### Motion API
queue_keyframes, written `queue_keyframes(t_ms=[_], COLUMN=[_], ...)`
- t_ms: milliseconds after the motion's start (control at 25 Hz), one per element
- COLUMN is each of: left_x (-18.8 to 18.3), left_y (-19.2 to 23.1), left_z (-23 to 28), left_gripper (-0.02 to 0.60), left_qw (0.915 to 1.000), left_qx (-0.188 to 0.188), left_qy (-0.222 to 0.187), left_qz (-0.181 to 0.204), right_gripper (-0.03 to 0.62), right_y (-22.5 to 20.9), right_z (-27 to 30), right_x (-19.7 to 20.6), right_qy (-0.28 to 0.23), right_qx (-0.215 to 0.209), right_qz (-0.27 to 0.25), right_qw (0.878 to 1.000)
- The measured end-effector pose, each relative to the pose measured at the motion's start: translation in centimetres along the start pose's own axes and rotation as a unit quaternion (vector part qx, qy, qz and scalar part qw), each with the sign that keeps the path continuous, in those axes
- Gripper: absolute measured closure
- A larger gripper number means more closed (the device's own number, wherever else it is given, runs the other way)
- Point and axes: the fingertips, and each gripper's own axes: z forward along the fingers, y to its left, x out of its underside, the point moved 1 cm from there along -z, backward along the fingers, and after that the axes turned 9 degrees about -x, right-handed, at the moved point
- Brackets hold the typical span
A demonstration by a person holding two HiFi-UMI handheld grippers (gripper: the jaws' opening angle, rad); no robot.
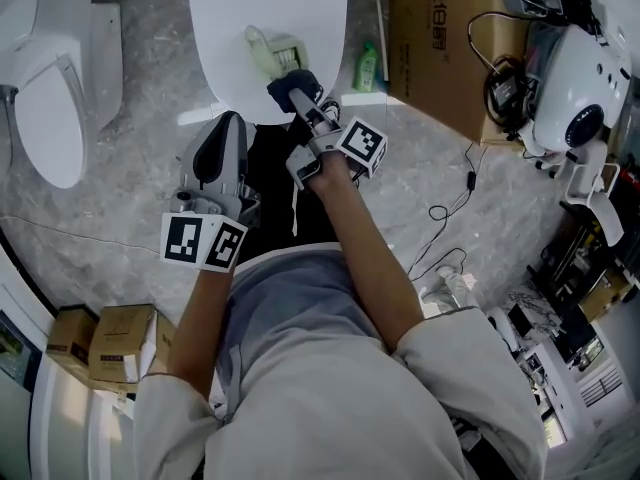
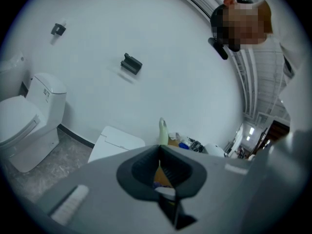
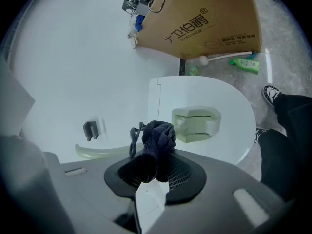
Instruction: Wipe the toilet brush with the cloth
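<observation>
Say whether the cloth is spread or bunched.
Bunched: the dark cloth sits wadded in a lump, clamped in the right tool.

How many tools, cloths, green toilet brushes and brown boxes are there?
Tools: 2, the left tool and the right tool
Cloths: 1, the dark cloth
Green toilet brushes: 1, the toilet brush
Brown boxes: 3, the big box and two small boxes
Total: 7

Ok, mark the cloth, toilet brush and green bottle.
cloth (image 3: 157, 136): right gripper view, its bunched upper end.
toilet brush (image 3: 195, 126): right gripper view, its pale green head.
green bottle (image 1: 367, 68): head view, its body.
</observation>
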Motion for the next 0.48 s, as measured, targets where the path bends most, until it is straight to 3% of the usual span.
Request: queue_keyframes(t_ms=[320,480], left_x=[-0.3,-0.5], left_y=[-0.3,-0.5], left_z=[-1.4,-2.1], left_gripper=[0.581,0.581], left_qw=[1.0,1.0], left_qx=[-0.001,-0.004], left_qy=[0.003,0.0], left_qz=[-0.002,-0.005], right_gripper=[0.513,0.513], right_y=[1.6,2.8], right_z=[-1.0,-1.0], right_x=[0.3,0.6], right_qy=[0.012,0.019], right_qx=[0.016,0.003], right_qz=[-0.002,-0.004], right_qw=[1.0,1.0])
